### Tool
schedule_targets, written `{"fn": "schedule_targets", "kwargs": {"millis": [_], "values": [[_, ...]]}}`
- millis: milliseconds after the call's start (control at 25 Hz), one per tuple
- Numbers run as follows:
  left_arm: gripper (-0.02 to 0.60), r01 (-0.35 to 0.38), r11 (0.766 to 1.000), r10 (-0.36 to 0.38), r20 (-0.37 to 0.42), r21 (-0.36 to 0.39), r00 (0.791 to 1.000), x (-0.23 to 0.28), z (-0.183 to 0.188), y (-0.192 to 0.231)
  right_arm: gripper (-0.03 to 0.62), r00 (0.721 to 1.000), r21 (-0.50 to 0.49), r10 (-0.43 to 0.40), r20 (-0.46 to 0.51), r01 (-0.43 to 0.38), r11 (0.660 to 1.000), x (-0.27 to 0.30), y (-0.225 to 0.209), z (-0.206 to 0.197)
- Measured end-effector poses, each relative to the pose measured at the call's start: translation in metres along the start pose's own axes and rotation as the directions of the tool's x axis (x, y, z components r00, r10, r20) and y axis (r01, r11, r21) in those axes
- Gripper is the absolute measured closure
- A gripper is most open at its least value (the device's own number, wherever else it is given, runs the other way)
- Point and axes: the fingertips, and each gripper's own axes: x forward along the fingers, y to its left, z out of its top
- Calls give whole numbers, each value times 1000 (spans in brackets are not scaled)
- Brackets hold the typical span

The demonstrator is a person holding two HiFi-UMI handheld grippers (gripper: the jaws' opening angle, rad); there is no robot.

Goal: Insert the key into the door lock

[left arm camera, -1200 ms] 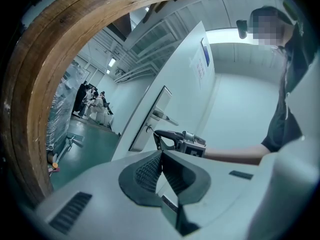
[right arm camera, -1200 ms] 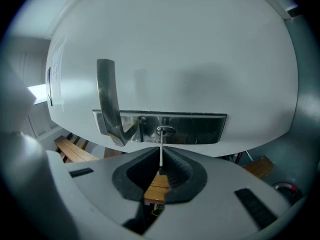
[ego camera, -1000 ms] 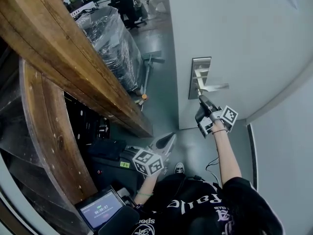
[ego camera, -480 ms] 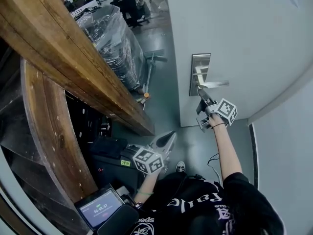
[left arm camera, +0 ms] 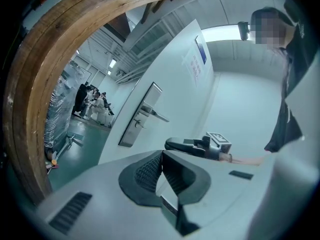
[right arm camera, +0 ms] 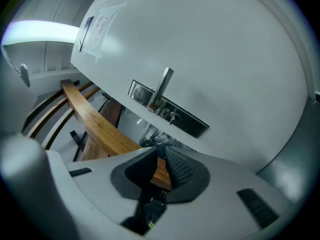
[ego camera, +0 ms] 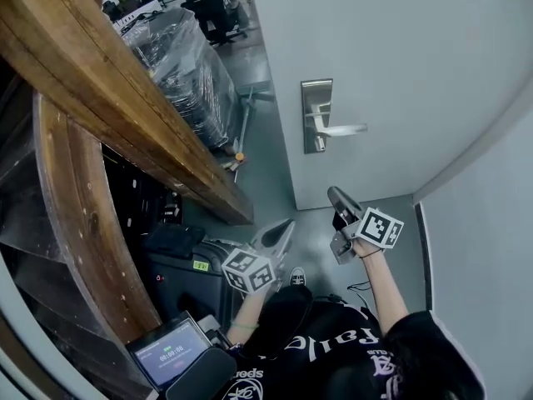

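- Closest in, at the bottom of the head view, a lit screen (ego camera: 169,352) sits beside the person's dark printed shirt (ego camera: 350,348).
- The left gripper (left arm camera: 161,155) is held low in front of the body and points up toward the door. Its fingers are together at the tips, with nothing between them.
- The right gripper (right arm camera: 161,151) is raised on an outstretched arm, farther forward than the left. It is aimed at the lock plate but is well apart from it. Its fingers are drawn close together, tips all but touching, and they carry nothing.
- A thick curved wooden beam (ego camera: 125,98) runs down the left side, above the grey-green floor (ego camera: 266,169).
- The pale door (ego camera: 400,48) stands ahead, with a metal lock plate (ego camera: 316,98) near its edge. A lever handle (ego camera: 341,129) sticks out from the plate.
- The key (right arm camera: 171,117) sits in the lock plate just below the handle and juts out of it. Neither gripper touches it.
- A printed sheet (left arm camera: 195,64) is stuck higher up on the door.
- Past the door's edge, a plastic-wrapped stack (ego camera: 187,65) stands on the floor.
- Farthest back, some people (left arm camera: 95,101) are gathered, too small to make out further.
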Motion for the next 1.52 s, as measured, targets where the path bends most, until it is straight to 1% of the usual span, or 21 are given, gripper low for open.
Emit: {"fn": "schedule_targets", "kwargs": {"millis": [200,320,440,560,640,720,800,880,960,1080,1200,1320,1520], "values": [[577,-8,1000,8,16,-1,1000,-3,-23,-42,545,999,-71,-27,-47,24,997,-80,8,-36],[577,-27,1000,27,34,-6,999,-6,-38,-72,556,998,-85,-34,-54,30,996,-127,12,-49],[577,-50,999,51,55,-18,997,-14,-59,-109,560,996,-99,-30,-80,22,995,-172,14,-63],[577,-65,997,69,70,-49,995,-27,-85,-147,563,992,-131,-16,-121,0,991,-211,21,-78],[577,-78,994,83,64,-70,995,-39,-105,-170,565,988,-151,-5,-157,-19,988,-233,27,-91],[577,-96,992,100,41,-84,994,-52,-126,-189,565,981,-169,-1,-195,-33,985,-253,31,-106],[577,-119,989,121,16,-92,993,-66,-145,-205,565,972,-172,4,-236,-46,984,-267,32,-124],[577,-147,984,148,6,-96,989,-82,-156,-216,565,962,-152,19,-271,-62,986,-278,34,-143],[577,-174,980,176,13,-100,984,-98,-160,-221,565,954,-134,34,-298,-77,988,-285,39,-159],[577,-197,976,201,35,-95,979,-119,-158,-225,565,946,-131,45,-322,-91,987,-293,51,-177],[577,-204,975,209,60,-84,976,-137,-154,-226,565,946,-138,55,-319,-104,985,-296,63,-188],[577,-195,978,201,82,-74,976,-157,-150,-230,565,950,-151,55,-307,-106,983,-299,76,-197],[577,-167,985,171,104,-47,980,-216,-156,-242,565,963,-174,42,-267,-91,981,-311,107,-230]]}}
